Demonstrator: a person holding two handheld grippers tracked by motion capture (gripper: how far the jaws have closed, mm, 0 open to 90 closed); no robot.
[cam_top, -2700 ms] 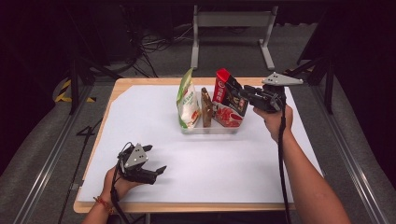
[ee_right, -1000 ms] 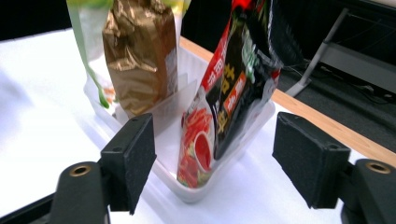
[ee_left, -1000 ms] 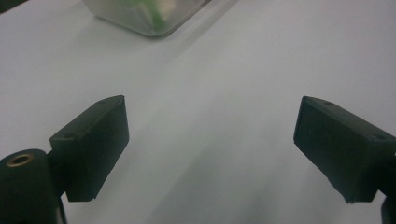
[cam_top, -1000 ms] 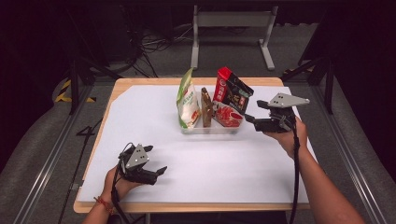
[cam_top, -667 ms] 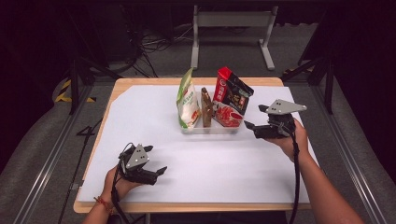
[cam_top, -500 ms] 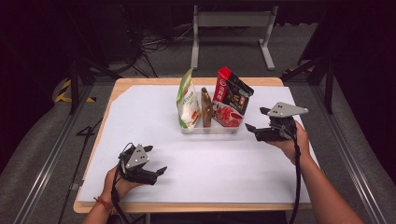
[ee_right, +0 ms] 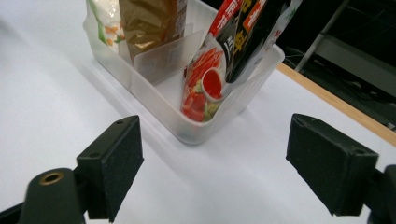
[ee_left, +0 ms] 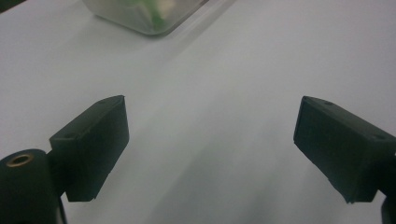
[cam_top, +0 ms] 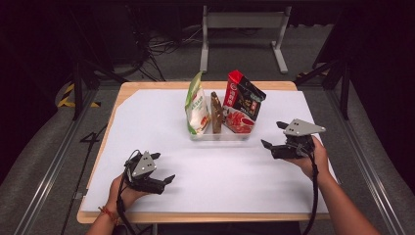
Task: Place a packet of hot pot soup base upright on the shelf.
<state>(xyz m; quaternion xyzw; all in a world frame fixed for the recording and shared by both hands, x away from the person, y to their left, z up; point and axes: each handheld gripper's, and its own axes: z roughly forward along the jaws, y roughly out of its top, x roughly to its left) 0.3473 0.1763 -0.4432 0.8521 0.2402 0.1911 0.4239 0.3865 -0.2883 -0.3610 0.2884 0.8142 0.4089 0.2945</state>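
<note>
Right gripper view has the right gripper (ee_right: pixel 212 163) spread, jaws just opened, empty before the red-black packet (ee_right: pixel 243 32) in the clear bin (ee_right: pixel 219 123)

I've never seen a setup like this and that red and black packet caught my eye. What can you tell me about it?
The red and black packet is a glossy pouch, red at the top, black across the middle, with a food picture lower down. It stands in the right end of the clear plastic bin, leaning with its top tilted right over the rim. A divider separates it from the brown packet. The right gripper, jaws open, is near but apart from it.
</note>
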